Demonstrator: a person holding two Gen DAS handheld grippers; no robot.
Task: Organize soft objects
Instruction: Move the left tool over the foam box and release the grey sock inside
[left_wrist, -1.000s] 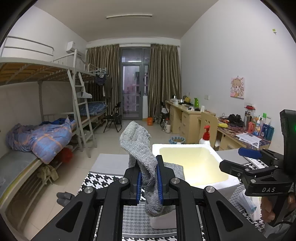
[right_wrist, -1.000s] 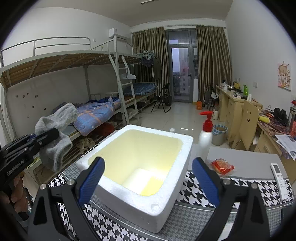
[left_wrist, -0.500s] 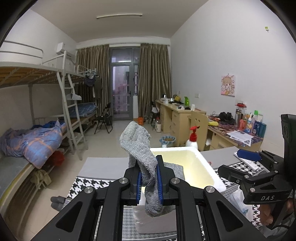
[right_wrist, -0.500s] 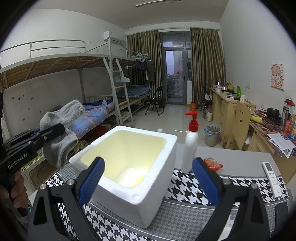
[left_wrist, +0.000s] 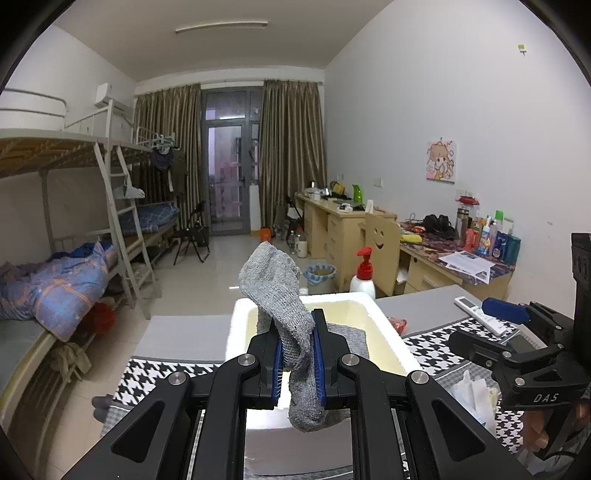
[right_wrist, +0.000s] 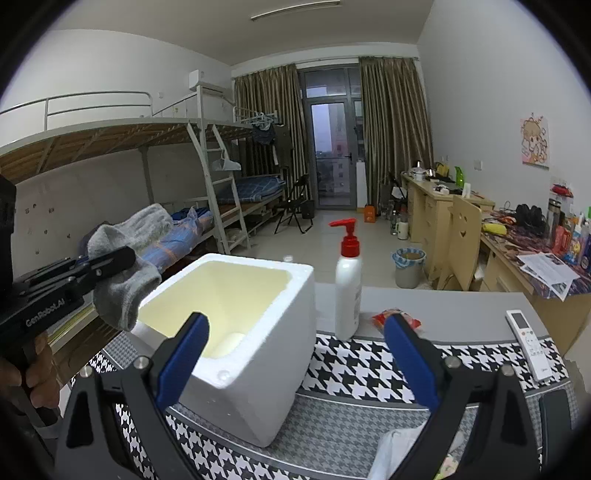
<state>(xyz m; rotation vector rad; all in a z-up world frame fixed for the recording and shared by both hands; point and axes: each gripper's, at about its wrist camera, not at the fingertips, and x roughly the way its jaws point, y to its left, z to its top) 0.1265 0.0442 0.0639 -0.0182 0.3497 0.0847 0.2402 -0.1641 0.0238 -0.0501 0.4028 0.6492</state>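
My left gripper (left_wrist: 298, 325) is shut on a grey knitted sock (left_wrist: 280, 291) that flops over its blue pads; it hangs above the near left side of a white foam box (left_wrist: 240, 314). In the right wrist view the sock (right_wrist: 125, 258) and left gripper (right_wrist: 110, 260) sit at the left of the box (right_wrist: 258, 369). A grey cloth (left_wrist: 351, 343) drapes over the box's near rim. My right gripper (right_wrist: 295, 332) is open and empty, in front of the box; it also shows at the right of the left wrist view (left_wrist: 498, 321).
A white pump bottle with red top (right_wrist: 347, 291) stands behind the box. A red snack packet (right_wrist: 395, 317) and a remote control (right_wrist: 526, 343) lie on the grey table with its houndstooth cloth (right_wrist: 369, 369). Crumpled white tissue (right_wrist: 399, 454) lies near my right gripper.
Both grippers have pulled back from the box, which now looks smaller and farther. The left still holds the sock; the right has stayed open.
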